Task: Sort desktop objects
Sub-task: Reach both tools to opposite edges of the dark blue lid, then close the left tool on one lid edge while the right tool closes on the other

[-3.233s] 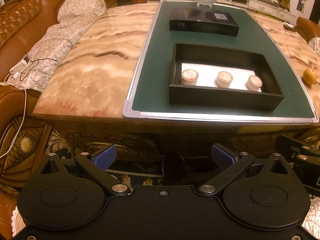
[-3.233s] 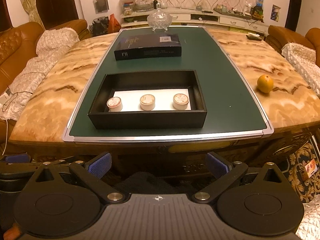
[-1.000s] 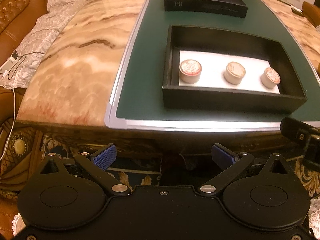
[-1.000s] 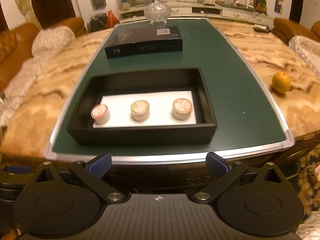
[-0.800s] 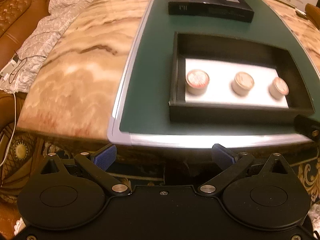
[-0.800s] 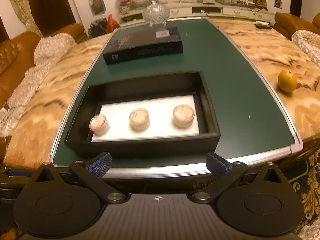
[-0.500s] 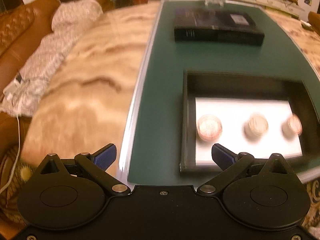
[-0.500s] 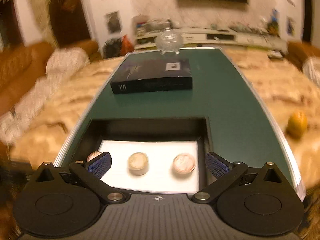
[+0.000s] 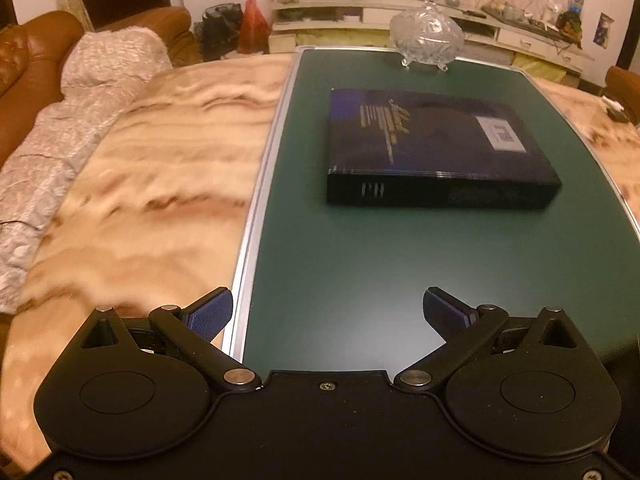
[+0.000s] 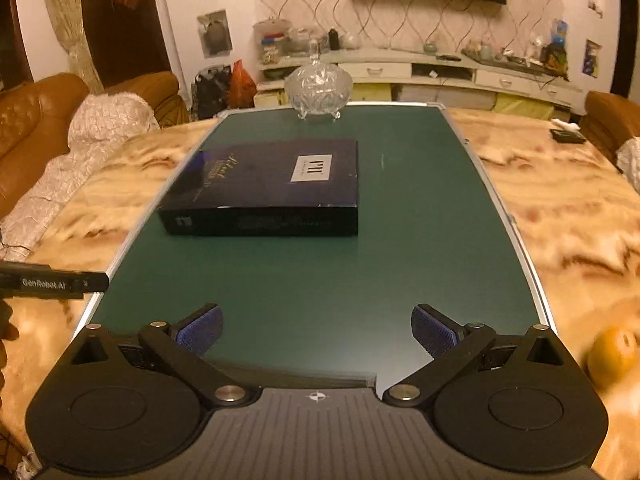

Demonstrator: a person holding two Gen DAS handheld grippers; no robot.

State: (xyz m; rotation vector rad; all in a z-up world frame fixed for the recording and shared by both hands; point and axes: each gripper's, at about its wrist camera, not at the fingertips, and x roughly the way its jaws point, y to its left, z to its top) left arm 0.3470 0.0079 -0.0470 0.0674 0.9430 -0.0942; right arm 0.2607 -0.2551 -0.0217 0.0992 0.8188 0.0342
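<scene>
A dark blue flat box (image 9: 436, 148) lies on the green mat (image 9: 360, 264), with a white label on its lid; it also shows in the right wrist view (image 10: 268, 186). My left gripper (image 9: 327, 314) is open and empty over the mat's left part, well short of the box. My right gripper (image 10: 316, 330) is open and empty over the mat, also short of the box. The black tray with the round lidded jars is out of both views, below the grippers. Only its far rim (image 10: 304, 372) may show at the right gripper's base.
A crystal lidded bowl (image 9: 426, 36) stands at the mat's far end, behind the box. An orange (image 10: 612, 356) lies on the marble table (image 10: 560, 200) at the right. The left gripper's body (image 10: 52, 280) juts in at the right view's left edge. Sofas flank the table.
Both grippers have moved forward and up over the table. The tray with the jars has slid out of view beneath them, and the dark box now fills the middle of both views.
</scene>
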